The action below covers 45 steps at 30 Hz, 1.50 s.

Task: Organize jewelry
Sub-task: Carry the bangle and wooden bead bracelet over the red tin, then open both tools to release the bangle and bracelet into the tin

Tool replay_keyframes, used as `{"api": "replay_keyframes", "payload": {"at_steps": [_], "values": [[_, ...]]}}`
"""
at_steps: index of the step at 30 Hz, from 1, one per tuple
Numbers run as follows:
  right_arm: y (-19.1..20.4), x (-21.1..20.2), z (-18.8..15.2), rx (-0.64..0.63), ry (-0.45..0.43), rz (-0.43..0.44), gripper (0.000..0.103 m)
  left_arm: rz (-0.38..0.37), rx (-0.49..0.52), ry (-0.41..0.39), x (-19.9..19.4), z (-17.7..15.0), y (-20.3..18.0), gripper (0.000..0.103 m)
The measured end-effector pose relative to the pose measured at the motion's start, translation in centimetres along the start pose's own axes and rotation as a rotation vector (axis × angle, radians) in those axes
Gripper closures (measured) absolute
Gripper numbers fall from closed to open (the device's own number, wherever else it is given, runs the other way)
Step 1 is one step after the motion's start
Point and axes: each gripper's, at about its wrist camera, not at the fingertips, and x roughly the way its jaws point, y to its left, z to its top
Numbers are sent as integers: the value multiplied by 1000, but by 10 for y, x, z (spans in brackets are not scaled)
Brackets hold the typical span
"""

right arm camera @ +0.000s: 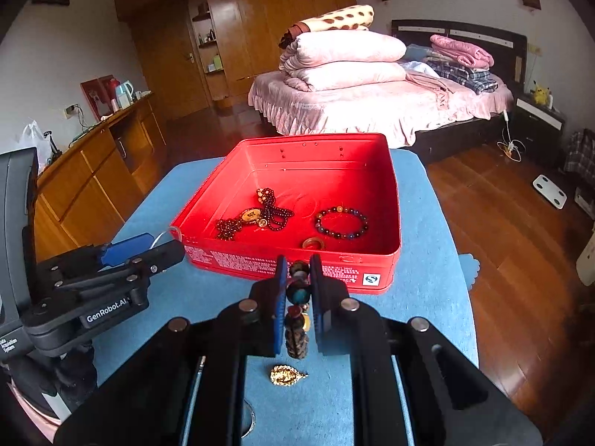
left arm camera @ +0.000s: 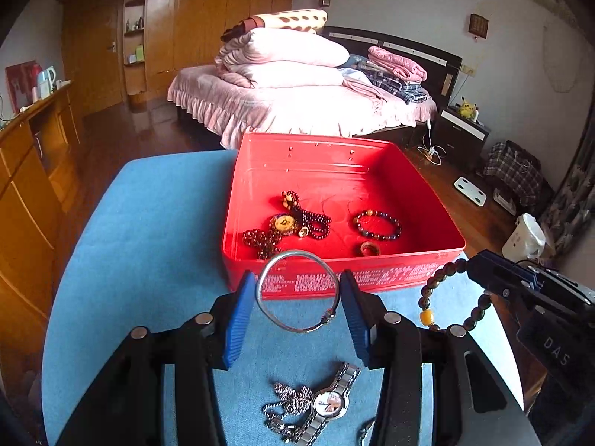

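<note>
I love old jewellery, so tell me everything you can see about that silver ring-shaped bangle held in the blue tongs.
The silver bangle is a thin, plain hoop of shiny metal, with a small knob-like clasp at its lower right. It stands nearly upright, facing the left wrist camera, so the red tin shows through it. The left tongs pinch it by its two sides between ribbed blue pads. It hangs clear above the blue cloth, just in front of the tin's near wall, touching nothing else.

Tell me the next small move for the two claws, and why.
Probably carry both forward over the red box and let go. The left claw holds a silver bangle and the right claw a bead bracelet, both short of the box's near wall; other bracelets already lie inside.
</note>
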Motion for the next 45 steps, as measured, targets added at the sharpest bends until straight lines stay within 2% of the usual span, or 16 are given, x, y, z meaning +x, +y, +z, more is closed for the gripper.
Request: {"api": "replay_keyframes", "payload": {"at_steps": [8,16,23,32,34,35,36,37,39,45], "values": [[-2,5,28,2,-30,14,92,4,14,-27,6,32,-9,56],[-8,25,66,5,-42,13,92,36,6,27,47,59,-13,56],[-18,64,80,19,4,3,92,71,-7,96,90,66,-7,56],[-28,112,70,48,99,-53,92,92,-19,156,120,63,1,56],[-30,116,66,58,109,-62,88,99,-25,159,123,61,3,56],[-30,117,65,55,110,-75,83,100,-29,163,124,61,4,54],[-31,117,64,51,106,-87,69,95,-35,166,125,61,6,49],[-32,115,64,47,94,-94,66,92,-39,160,123,61,7,48],[-34,112,63,39,80,-106,66,99,-37,145,119,62,8,42],[-37,103,63,40,59,-132,62,120,-25,107,105,65,8,39]]}}
